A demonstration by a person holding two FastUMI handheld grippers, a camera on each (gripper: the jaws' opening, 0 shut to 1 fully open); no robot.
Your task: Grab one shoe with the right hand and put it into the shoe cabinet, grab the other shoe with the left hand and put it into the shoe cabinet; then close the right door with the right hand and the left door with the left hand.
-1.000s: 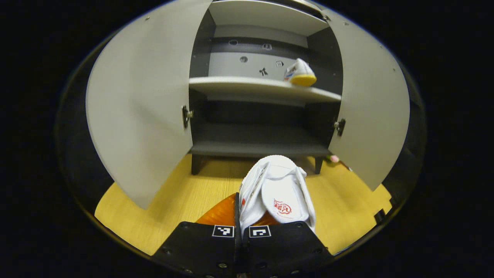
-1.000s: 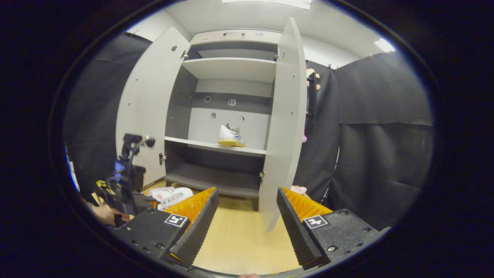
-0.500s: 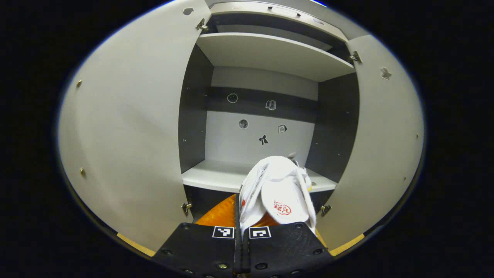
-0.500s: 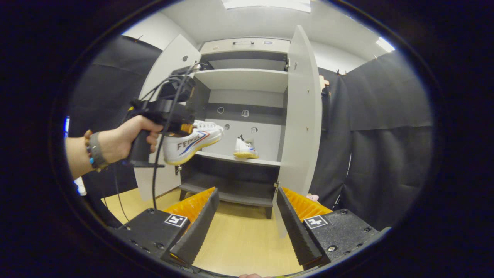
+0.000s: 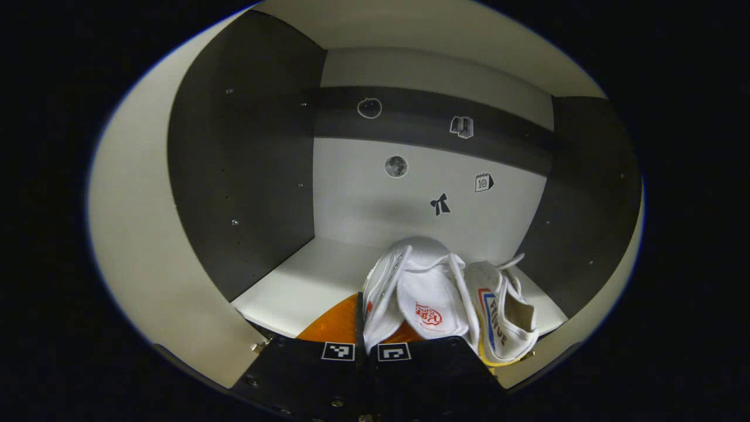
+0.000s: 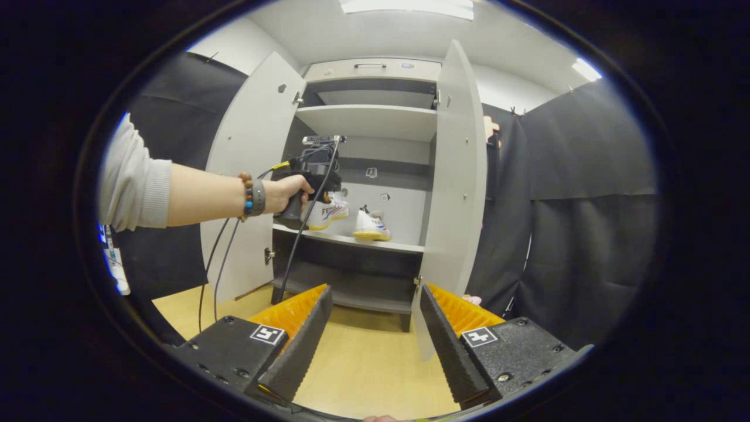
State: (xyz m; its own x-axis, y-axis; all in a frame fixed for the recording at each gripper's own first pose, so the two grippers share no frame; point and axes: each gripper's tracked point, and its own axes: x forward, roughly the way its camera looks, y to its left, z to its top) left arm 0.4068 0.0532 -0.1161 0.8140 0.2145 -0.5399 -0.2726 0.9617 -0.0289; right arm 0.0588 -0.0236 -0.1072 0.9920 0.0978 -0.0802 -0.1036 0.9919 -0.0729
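In the left gripper view, my left gripper is shut on a white shoe and reaches into the grey shoe cabinet, just over its pale middle shelf. A second white shoe with a yellow sole stands on that shelf, close against the held one's right side. In the right gripper view, a hand holds the left gripper with the held shoe at the middle shelf, left of the other shoe. Both doors, the left door and the right door, stand wide. My right gripper hangs open and holds nothing, back from the cabinet.
Cables hang from the left gripper down past the lower shelf. The person's sleeved arm stretches in from the left. Yellow wooden floor lies before the cabinet, black cloth wall to its right.
The left gripper has carried its shoe up from the floor and forward into the middle shelf compartment, beside the other shoe. The right gripper has stayed open and hardly moved.
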